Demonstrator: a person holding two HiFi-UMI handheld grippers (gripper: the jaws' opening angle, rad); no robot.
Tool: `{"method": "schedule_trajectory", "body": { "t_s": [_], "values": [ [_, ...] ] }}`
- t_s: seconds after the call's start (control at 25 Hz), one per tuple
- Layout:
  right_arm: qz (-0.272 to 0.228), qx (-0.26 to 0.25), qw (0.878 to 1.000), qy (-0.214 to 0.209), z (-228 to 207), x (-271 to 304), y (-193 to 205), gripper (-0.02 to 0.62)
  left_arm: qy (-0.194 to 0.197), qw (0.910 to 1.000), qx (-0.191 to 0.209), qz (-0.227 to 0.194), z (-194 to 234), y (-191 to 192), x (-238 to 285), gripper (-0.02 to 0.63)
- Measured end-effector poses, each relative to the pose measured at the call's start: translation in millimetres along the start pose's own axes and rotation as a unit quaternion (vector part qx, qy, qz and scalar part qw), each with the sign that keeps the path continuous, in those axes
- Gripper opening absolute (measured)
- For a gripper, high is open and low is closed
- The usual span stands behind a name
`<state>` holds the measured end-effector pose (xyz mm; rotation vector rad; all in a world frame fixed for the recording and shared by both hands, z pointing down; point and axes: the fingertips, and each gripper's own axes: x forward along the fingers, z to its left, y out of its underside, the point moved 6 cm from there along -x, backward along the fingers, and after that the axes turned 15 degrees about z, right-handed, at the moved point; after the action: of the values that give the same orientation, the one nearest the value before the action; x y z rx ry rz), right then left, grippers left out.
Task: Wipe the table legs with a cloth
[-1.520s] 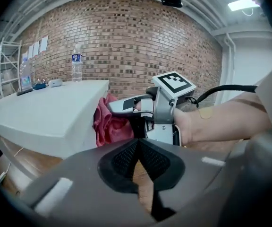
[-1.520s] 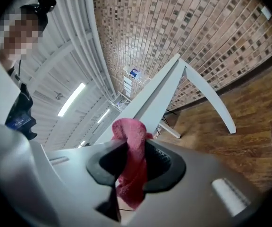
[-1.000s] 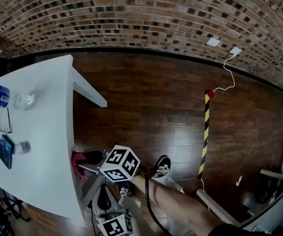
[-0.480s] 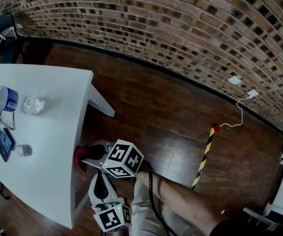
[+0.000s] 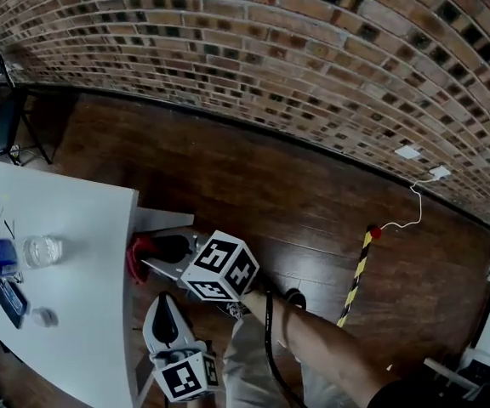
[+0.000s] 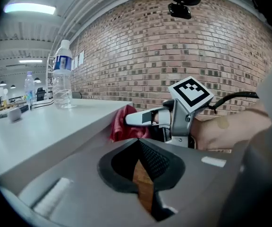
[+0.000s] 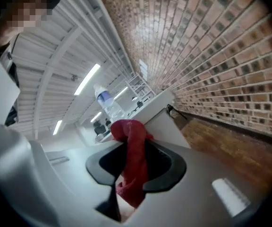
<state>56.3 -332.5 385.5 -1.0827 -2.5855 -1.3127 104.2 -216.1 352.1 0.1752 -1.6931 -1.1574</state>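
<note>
Up beside the slanted white table leg (image 5: pixel 164 221) has come the right claw (image 5: pixel 153 253), clamping a crumpled red cloth (image 5: pixel 138 255) — wiping looks imminent; left claw (image 6: pixel 138 145) narrow, empty.

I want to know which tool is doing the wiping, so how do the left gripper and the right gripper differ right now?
The right gripper's jaws are shut on a red cloth; the left gripper's jaws are shut on nothing. The right gripper reaches the white table's edge; the left gripper sits behind it, facing it. Both carry a marker cube.
</note>
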Motion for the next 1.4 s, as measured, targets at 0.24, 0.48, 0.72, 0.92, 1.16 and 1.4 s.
{"method": "schedule_trajectory", "body": {
  "t_s": [0.24,0.48,0.72,0.92,1.16,1.4],
  "values": [
    [-0.094,0.126,0.986,-0.051,-29.6,-9.9,-2.1,0.089,-0.030,0.9995,0.005,-0.003,-6.9,-30.4,34.5,-0.005],
    [-0.162,0.231,0.951,-0.131,-43.5,-23.0,-1.0,0.087,-0.044,0.9987,-0.003,-0.026,-16.6,-65.4,52.4,-0.005],
    [-0.153,0.245,0.949,-0.125,-58.4,-16.1,-9.2,0.089,-0.065,0.9977,0.009,0.015,-13.2,-75.2,76.9,-0.005],
    [-0.131,0.248,0.955,-0.094,-80.8,-2.7,3.1,0.091,-0.053,0.9984,-0.003,0.019,-7.9,-64.6,107.7,-0.005],
    [-0.099,0.262,0.959,-0.036,-139.2,33.3,74.2,0.091,-0.055,0.9974,0.004,0.047,-7.9,-1.5,149.9,-0.005],
    [-0.057,0.299,0.952,0.016,-231.6,90.2,183.9,0.089,0.001,0.9991,0.022,0.037,-26.2,69.9,211.1,-0.005]
  ]
}}
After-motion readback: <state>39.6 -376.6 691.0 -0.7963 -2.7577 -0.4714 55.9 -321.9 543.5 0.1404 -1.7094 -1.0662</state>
